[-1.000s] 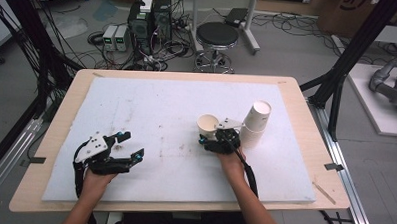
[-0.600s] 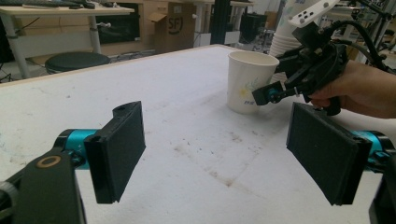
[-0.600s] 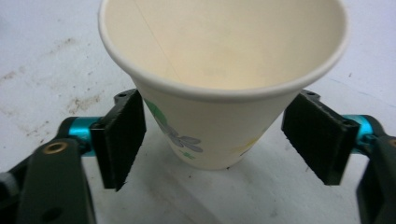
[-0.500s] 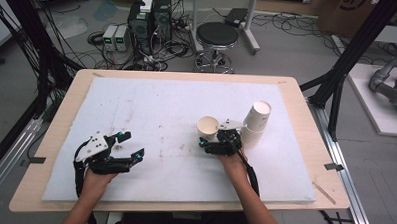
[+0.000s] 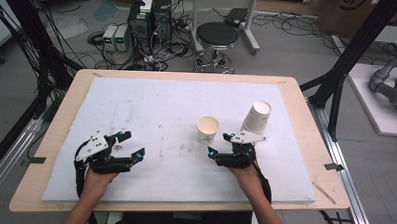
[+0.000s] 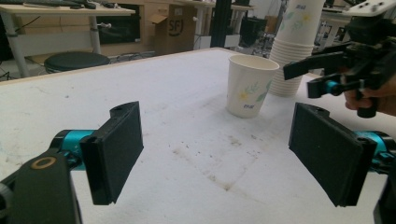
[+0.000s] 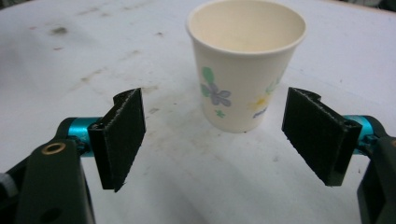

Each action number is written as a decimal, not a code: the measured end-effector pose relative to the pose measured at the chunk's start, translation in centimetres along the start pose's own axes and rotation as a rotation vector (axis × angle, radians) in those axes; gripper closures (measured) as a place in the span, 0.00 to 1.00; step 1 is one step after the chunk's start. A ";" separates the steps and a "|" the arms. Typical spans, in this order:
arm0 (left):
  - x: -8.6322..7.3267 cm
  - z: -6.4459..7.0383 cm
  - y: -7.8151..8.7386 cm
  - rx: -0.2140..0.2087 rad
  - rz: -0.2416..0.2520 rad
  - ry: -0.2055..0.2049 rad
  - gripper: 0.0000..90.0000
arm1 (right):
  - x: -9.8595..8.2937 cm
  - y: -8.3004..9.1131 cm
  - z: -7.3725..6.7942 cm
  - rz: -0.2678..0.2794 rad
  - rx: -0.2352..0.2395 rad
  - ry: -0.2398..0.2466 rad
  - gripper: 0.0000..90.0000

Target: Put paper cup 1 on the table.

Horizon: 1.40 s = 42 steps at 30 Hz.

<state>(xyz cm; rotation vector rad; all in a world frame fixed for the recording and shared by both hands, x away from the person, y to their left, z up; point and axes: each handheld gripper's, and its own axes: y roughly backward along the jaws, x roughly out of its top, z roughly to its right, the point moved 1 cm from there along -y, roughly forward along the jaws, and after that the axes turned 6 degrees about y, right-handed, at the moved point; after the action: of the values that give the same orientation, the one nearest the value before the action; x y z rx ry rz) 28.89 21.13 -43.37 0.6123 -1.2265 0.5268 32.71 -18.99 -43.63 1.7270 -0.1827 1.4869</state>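
Observation:
A single paper cup [image 5: 208, 128] with a flower print stands upright and empty on the white mat [image 5: 161, 110]; I also see this cup [image 7: 245, 65] straight ahead in the right gripper view. My right gripper [image 5: 218, 143] is open just short of it, its jaws wide apart and touching nothing [image 7: 217, 135]. To the cup's right stands a stack of upturned paper cups [image 5: 257, 117]. My left gripper [image 5: 133, 143] is open at the front left of the mat, empty [image 6: 224, 144], and faces the cup [image 6: 250, 86], the stack [image 6: 296, 46] and the right gripper [image 6: 308, 77].
The mat covers a wooden table [image 5: 305, 146] and shows faint stains in its middle. Behind the table are a black stool [image 5: 217, 36], computer boxes [image 5: 149, 20] and cables on the floor. Black frame posts [image 5: 348, 62] rise at the right.
My right gripper has drawn back from the single cup toward the person, and the cup now stands free on the mat. The left gripper has stayed put.

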 end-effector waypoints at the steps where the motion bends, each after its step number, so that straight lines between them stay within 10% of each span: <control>1: 0.0 -0.1 0.0 0.003 0.002 0.001 0.18 | 0.0 0.4 -0.2 0.017 0.003 0.011 0.24; 13: 0.0 0.0 0.1 -0.006 0.010 -0.002 0.18 | -1.0 4.9 -0.4 0.121 0.023 0.046 0.22; 27: 0.3 -0.3 0.7 -0.008 0.055 -0.013 0.18 | -2.7 9.4 1.6 0.155 -0.111 0.036 0.22; 42: 0.3 -0.4 1.0 0.003 0.050 -0.015 0.18 | -2.7 10.5 2.4 0.173 -0.134 0.024 0.22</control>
<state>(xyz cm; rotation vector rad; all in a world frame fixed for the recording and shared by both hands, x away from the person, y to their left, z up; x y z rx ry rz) 28.55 22.14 -42.98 0.5901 -1.2577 0.5665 27.51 -28.37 -40.80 1.6183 -0.4186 1.5817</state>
